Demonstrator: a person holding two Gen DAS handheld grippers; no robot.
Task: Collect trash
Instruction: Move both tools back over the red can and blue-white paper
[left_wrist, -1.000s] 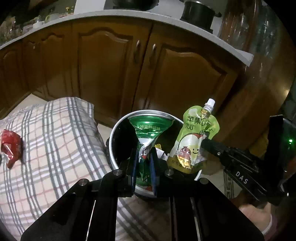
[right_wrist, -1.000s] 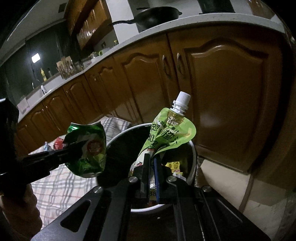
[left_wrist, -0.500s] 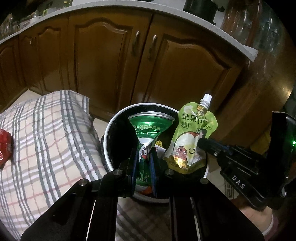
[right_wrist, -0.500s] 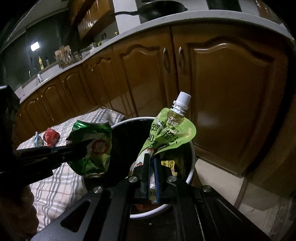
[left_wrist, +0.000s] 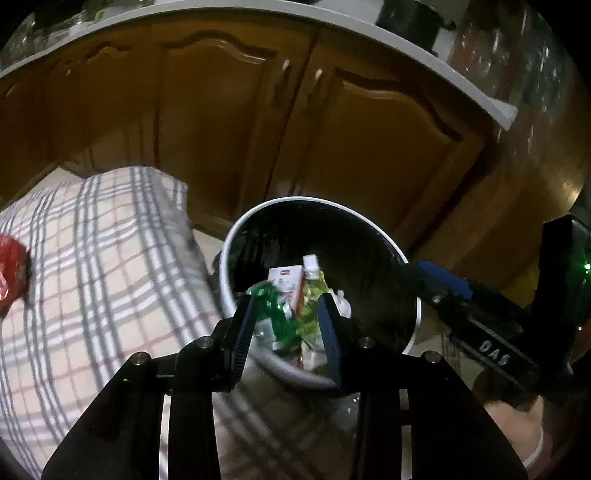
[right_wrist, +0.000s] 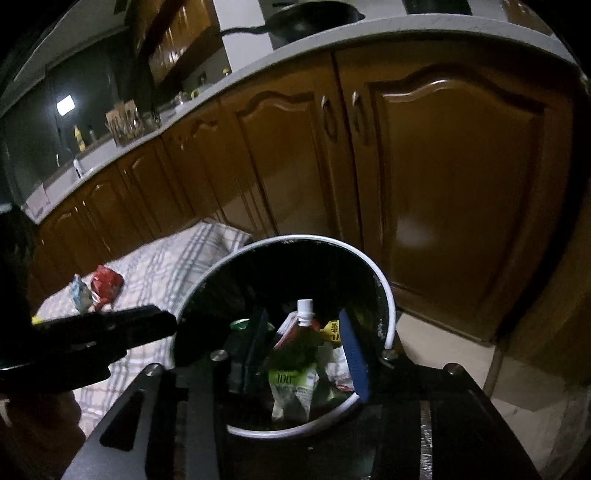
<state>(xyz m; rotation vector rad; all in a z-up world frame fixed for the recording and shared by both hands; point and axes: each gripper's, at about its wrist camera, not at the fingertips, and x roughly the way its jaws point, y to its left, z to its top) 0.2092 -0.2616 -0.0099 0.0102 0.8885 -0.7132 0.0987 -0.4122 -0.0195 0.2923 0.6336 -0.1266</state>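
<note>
Left wrist view: the left gripper (left_wrist: 288, 325) hangs over the near rim of the bin (left_wrist: 236, 236), its fingers (left_wrist: 243, 332) spread wide and holding nothing. Inside the bin lie a crushed green can (left_wrist: 271, 304), a green pouch (left_wrist: 314, 291) with a white cap, and a small white carton (left_wrist: 286, 280) between them. The right gripper (left_wrist: 443, 282) reaches over the bin's right rim. Left of the bin spreads a checked cloth (left_wrist: 103, 266), with a red wrapper (left_wrist: 11, 273) at its far left edge. Wooden cabinets (left_wrist: 229, 122) stand behind the bin.

Right wrist view: the right gripper (right_wrist: 306, 350) is above the bin (right_wrist: 384, 288), its fingers (right_wrist: 352, 354) wide apart and empty. The pouch (right_wrist: 295, 373) lies in the bin among other trash, cap up, with the can (right_wrist: 240, 325) just left of it. The left gripper (right_wrist: 155, 321) comes in over the bin's left rim; its opening is not clear here. On the cloth (right_wrist: 177, 258) left of the bin sit the red wrapper (right_wrist: 105, 286) and a pale wrapper (right_wrist: 79, 297) beside it. A counter (right_wrist: 332, 37) tops the cabinets (right_wrist: 443, 177) behind the bin.
</note>
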